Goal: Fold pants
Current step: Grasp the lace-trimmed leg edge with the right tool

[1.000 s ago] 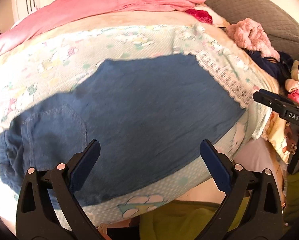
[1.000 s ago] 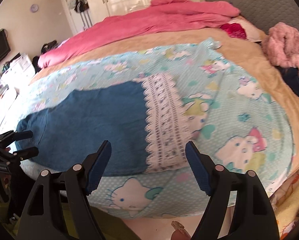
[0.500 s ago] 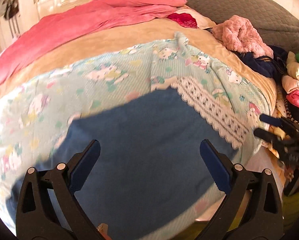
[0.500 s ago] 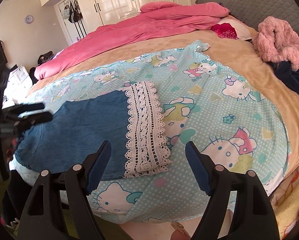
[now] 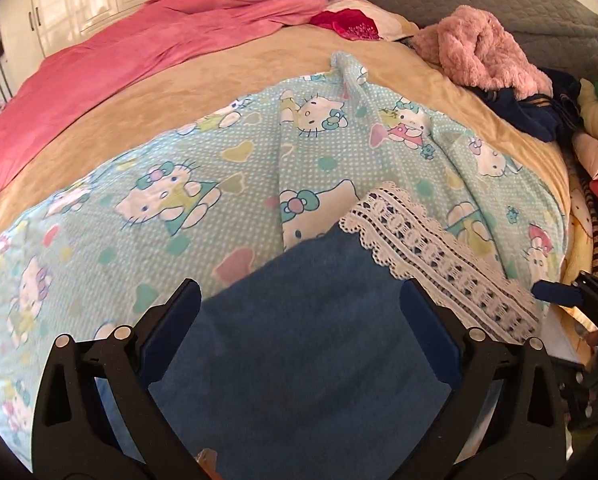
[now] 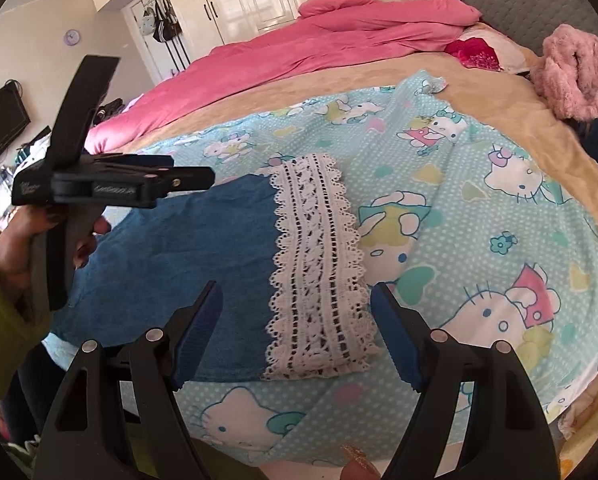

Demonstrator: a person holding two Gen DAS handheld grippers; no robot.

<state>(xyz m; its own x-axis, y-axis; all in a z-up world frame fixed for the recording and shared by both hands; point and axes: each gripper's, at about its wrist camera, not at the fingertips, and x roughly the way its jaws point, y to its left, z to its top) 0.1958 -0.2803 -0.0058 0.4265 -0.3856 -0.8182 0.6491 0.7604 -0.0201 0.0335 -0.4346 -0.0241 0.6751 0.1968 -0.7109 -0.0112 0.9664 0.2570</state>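
On the bed's cartoon-print sheet [image 6: 479, 208], denim pants [image 6: 187, 256] with a white lace hem [image 6: 319, 264] are laid flat near the front edge. At the left, the left gripper [image 5: 299, 316] is held wide open above the denim, nothing being gripped. Further right, over the lace hem, the right gripper [image 6: 297, 316] is likewise held open and empty, and a pink blanket [image 6: 299, 52] is seen behind.

From the left wrist we look low and close over the pants [image 5: 311, 344] toward 12 o'clock. From the right wrist we sit near the lace hem [image 6: 319, 264]. Both views share the bed [image 5: 203, 84].
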